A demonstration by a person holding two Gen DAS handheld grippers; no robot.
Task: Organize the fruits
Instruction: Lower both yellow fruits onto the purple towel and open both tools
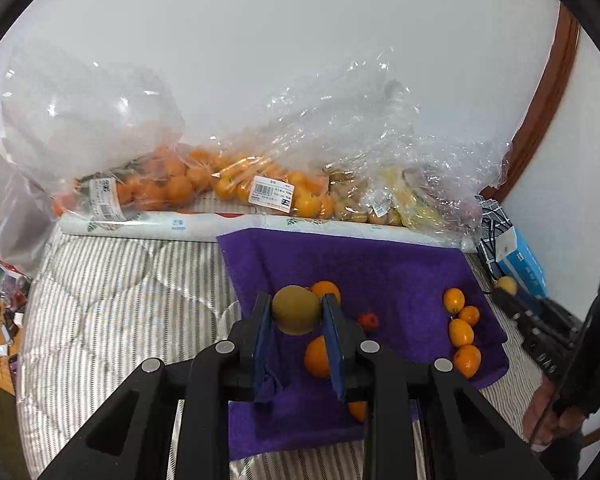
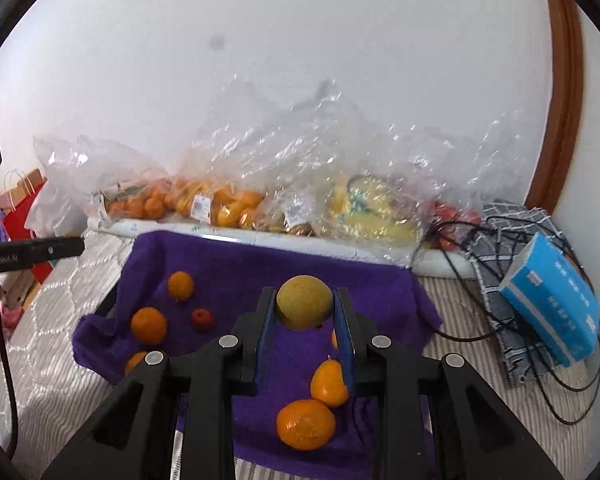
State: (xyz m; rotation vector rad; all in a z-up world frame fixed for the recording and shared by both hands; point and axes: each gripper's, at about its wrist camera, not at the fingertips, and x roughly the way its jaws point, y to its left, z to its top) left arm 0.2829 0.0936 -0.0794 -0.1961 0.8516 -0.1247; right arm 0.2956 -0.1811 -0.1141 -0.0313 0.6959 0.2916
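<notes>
A bed (image 1: pixel 112 280) covered in a grey-and-white striped quilt is seen against a plain white wall (image 1: pixel 300 40), with a curved brown wooden trim (image 1: pixel 548 92) at the right. A purple towel (image 1: pixel 380 264) is spread over the quilt. Along the wall, clear plastic bags (image 1: pixel 236 168) of oranges and yellowish fruit are lined up behind a white roll. A blue box (image 2: pixel 552 300) and black cables are seen lying on a checked cloth at the right.

A round brownish-green fruit (image 1: pixel 296 309) is held above the towel by the left hand-held gripper (image 1: pixel 296 312), its blue pads pressed against both sides. A round yellow-green fruit (image 2: pixel 305 302) is clamped the same way in the right hand-held gripper (image 2: pixel 305 308). Neither fruit shows a clear long axis.

Loose oranges (image 2: pixel 306 424) and a small red fruit (image 2: pixel 202 319) are scattered on the towel; four oval orange fruits (image 1: pixel 462 330) are set in a row near its right edge, each standing roughly upright in the left view.

Several oranges are partly hidden behind the gripper fingers. The bag labels cannot be read.
</notes>
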